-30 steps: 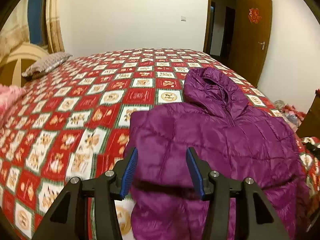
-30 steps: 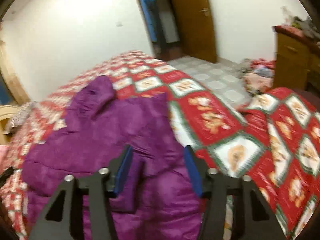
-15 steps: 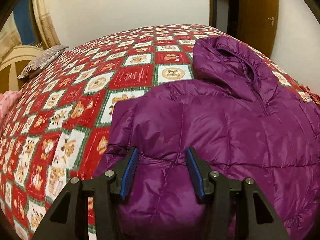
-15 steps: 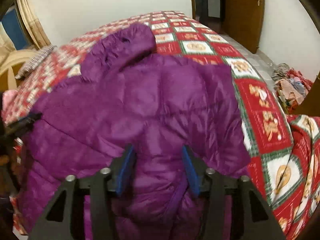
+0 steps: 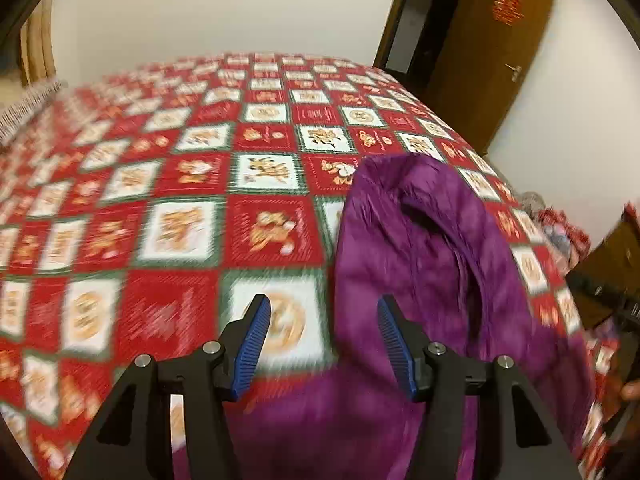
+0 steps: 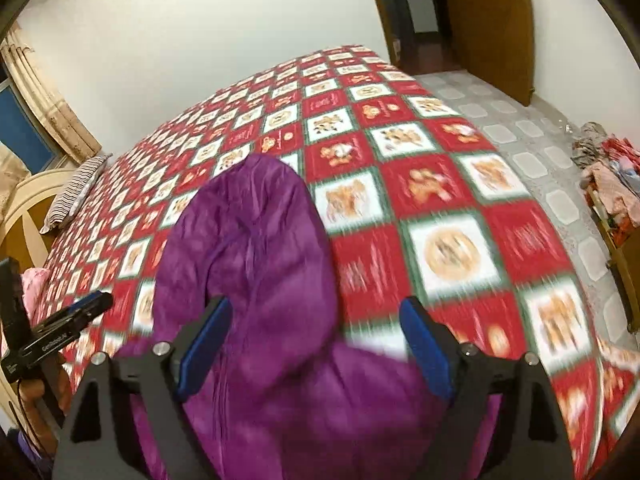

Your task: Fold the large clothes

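Covering most of both views is the bed (image 5: 172,184) w/ its red check quilt; the purple jacket (image 5: 420,264) lies on it near the front edge, hood (image 6: 256,216) pointing toward the far wall. Looks puffy, light, soft & prob. slippery, so it'll slump — best to pinch seams or the hood rim, not the flat panels. Left hand-held gripper (image 5: 324,344) is opening, nothing between the jaws; right hand-held gripper (image 6: 316,344) is opening wide over the jacket, pads not pressing it.

Each tool (image 5: 323,334) is matte black with ribbed blue pads (image 5: 252,344) and silver screws (image 5: 211,347).
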A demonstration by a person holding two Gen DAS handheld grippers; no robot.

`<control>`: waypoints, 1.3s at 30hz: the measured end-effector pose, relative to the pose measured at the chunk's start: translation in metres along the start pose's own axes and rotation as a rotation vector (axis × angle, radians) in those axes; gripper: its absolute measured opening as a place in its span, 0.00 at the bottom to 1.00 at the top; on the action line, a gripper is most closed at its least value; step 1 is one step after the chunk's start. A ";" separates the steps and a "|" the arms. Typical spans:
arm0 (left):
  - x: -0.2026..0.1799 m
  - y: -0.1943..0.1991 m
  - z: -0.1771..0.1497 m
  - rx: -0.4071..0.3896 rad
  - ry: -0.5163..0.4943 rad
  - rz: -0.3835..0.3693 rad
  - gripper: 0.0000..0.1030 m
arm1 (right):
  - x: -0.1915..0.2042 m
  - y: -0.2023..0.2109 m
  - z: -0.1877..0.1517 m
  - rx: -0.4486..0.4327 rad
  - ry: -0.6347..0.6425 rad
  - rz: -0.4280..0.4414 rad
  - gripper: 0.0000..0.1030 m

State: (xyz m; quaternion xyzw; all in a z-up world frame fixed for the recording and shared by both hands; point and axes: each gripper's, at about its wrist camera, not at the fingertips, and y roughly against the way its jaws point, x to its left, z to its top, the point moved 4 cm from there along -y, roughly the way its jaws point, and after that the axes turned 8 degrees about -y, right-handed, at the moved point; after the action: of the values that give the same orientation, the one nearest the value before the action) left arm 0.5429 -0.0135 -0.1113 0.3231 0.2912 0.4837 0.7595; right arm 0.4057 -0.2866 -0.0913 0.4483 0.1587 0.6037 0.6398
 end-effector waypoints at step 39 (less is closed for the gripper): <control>-0.082 0.092 -0.109 -0.306 -0.224 -0.137 0.13 | 0.028 0.096 -0.136 -0.234 0.387 -0.056 0.71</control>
State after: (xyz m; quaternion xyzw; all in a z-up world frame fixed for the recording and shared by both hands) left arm 0.3805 -0.0366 -0.0974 0.2350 0.1491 0.4307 0.8585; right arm 0.2500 -0.2211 -0.0831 0.2424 0.2194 0.6748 0.6616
